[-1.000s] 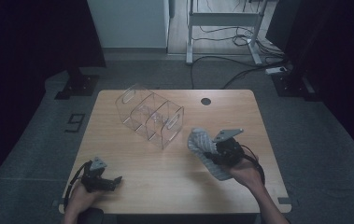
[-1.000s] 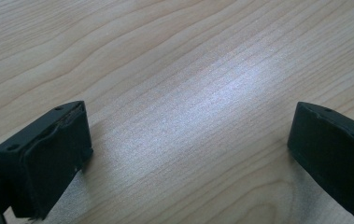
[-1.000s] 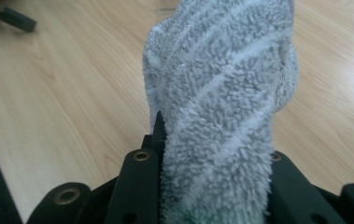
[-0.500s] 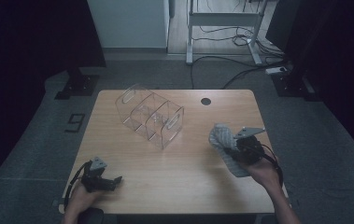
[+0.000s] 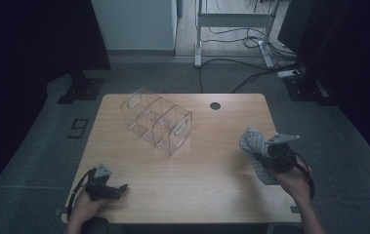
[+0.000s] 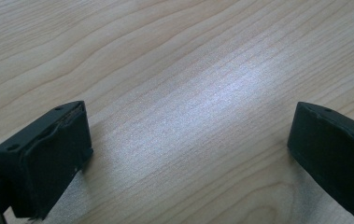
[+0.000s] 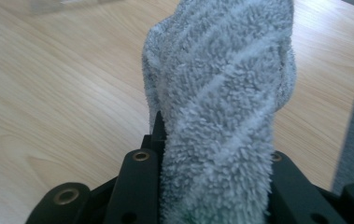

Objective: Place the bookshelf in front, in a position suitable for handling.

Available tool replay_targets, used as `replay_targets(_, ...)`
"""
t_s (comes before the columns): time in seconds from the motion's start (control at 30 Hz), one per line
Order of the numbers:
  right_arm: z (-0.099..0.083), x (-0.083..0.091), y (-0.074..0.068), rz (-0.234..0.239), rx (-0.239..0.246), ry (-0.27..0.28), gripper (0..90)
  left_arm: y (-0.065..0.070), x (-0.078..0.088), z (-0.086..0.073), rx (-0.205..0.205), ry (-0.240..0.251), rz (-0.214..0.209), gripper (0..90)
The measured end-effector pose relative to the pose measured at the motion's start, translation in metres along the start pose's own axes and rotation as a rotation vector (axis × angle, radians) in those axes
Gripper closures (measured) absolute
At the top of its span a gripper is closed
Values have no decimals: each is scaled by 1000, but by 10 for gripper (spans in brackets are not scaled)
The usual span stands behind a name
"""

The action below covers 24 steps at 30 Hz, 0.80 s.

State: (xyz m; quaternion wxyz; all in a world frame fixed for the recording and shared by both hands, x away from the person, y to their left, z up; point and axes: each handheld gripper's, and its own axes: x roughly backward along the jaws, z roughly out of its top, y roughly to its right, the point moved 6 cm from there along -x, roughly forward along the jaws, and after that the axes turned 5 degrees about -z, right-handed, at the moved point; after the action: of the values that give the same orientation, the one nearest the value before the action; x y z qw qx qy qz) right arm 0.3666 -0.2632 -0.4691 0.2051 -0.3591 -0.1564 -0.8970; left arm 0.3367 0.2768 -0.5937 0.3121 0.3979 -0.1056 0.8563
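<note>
Two grippers show in the high view: the right gripper (image 5: 265,155), at the right edge of the wooden surface (image 5: 207,165), is clamped on a grey fluffy sock (image 5: 253,144), while the left gripper (image 5: 116,187) rests at lower left, jaws wide apart and empty.

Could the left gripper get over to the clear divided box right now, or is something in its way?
Probably yes. The left gripper rests open and empty at the table's near left corner, and bare tabletop lies between it and the clear divided box. The right gripper, shut on the grey cloth, is far off to the side.
</note>
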Motion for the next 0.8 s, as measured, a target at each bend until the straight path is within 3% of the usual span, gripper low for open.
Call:
replay_targets(0.27,-15,-10,8,-25,-26,-21,695,0,0,0,1,0,1,0)
replay_targets(0.8,-55,-52,4,-6,-62,-98,643,0,0,0,3,-2,-1,0)
